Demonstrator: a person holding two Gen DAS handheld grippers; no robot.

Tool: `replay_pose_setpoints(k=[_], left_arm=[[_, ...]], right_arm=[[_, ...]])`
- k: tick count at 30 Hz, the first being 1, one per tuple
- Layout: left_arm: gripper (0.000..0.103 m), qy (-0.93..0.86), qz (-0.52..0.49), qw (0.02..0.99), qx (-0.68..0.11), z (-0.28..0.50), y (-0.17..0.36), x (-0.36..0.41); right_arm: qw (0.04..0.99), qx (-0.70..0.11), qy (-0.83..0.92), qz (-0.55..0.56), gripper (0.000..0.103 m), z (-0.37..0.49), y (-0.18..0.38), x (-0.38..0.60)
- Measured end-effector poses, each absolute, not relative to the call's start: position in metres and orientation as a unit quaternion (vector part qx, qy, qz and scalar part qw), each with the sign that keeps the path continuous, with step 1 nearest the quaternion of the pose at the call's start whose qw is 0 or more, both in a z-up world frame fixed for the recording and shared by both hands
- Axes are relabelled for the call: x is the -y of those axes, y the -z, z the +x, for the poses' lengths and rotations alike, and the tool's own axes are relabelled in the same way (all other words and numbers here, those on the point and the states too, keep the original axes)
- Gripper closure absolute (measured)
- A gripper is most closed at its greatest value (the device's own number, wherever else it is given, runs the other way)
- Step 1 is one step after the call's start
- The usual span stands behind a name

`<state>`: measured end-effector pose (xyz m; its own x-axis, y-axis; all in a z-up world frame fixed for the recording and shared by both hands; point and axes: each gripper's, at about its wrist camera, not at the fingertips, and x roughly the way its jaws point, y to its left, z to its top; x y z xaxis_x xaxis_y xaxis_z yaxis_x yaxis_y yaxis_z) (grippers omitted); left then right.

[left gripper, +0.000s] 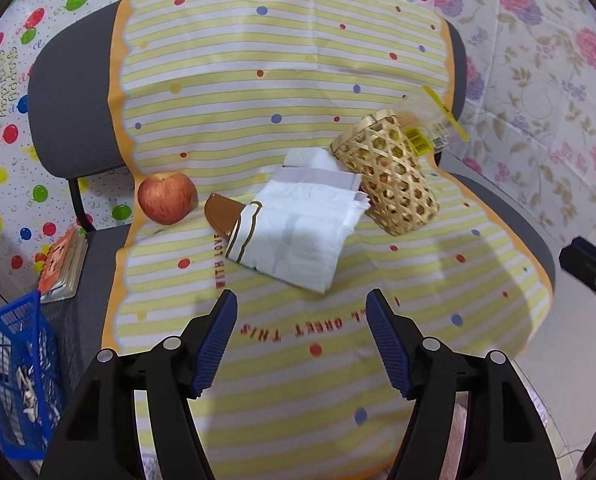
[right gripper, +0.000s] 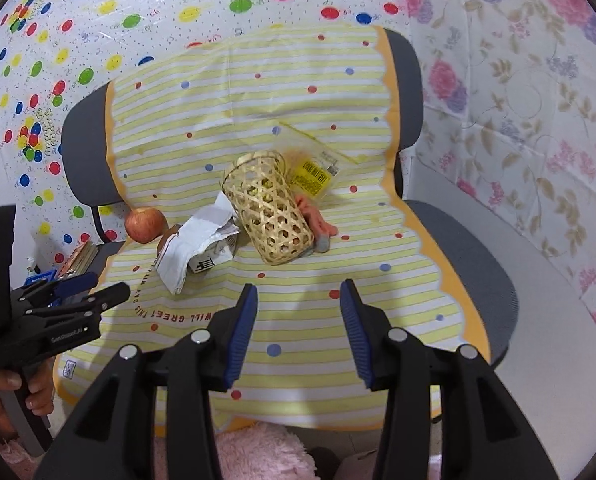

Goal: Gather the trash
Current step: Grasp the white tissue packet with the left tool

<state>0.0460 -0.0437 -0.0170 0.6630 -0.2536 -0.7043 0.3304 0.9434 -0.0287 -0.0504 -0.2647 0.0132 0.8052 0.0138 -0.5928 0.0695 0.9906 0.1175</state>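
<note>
On the chair's striped cloth [left gripper: 289, 64] lie crumpled white paper [left gripper: 302, 224] [right gripper: 193, 246], a brown piece [left gripper: 219, 214] half under it, a red apple [left gripper: 165, 198] [right gripper: 145, 225], a woven bamboo basket [left gripper: 388, 174] [right gripper: 267, 216] on its side, and a clear yellow-labelled wrapper [left gripper: 422, 136] [right gripper: 314, 168]. An orange glove-like item [right gripper: 318, 220] lies behind the basket. My left gripper [left gripper: 302, 300] hovers open in front of the paper, nothing between its fingers. My right gripper [right gripper: 298, 290] is open too, short of the basket, holding nothing. The left gripper [right gripper: 69, 300] shows at the right wrist view's left edge, held by a hand.
A blue plastic crate [left gripper: 17, 372] with white scraps stands on the floor at the left. A stack of books [left gripper: 59, 264] rests beside the chair. Balloon and flower sheets line the wall behind. Pink fluffy fabric [right gripper: 257, 452] lies below the seat's front edge.
</note>
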Motion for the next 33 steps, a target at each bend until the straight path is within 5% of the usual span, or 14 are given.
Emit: replay_pose_setpoints(k=[19, 22, 24, 27, 33], left_arm=[[0.037, 0.129, 0.126, 0.900, -0.398, 0.135, 0.071, 0.108], [0.052, 0.140, 0.121, 0.897, -0.401, 0.142, 0.072, 0.105], [0.078, 0.157, 0.110, 0.894, -0.405, 0.144, 0.066, 0.095], [0.097, 0.170, 0.076, 0.903, -0.387, 0.137, 0.042, 0.071], [0.101, 0.184, -0.001, 0.920, -0.347, 0.118, -0.015, 0.022]], right_arm=[[0.929, -0.358, 0.021, 0.096, 0.056, 0.011, 0.027, 0.274], [0.926, -0.364, 0.024, 0.095, 0.056, 0.012, 0.029, 0.275], [0.926, -0.364, 0.025, 0.094, 0.056, 0.010, 0.029, 0.276], [0.927, -0.363, 0.025, 0.092, 0.056, 0.007, 0.026, 0.276], [0.930, -0.355, 0.021, 0.093, 0.055, 0.010, 0.019, 0.274]])
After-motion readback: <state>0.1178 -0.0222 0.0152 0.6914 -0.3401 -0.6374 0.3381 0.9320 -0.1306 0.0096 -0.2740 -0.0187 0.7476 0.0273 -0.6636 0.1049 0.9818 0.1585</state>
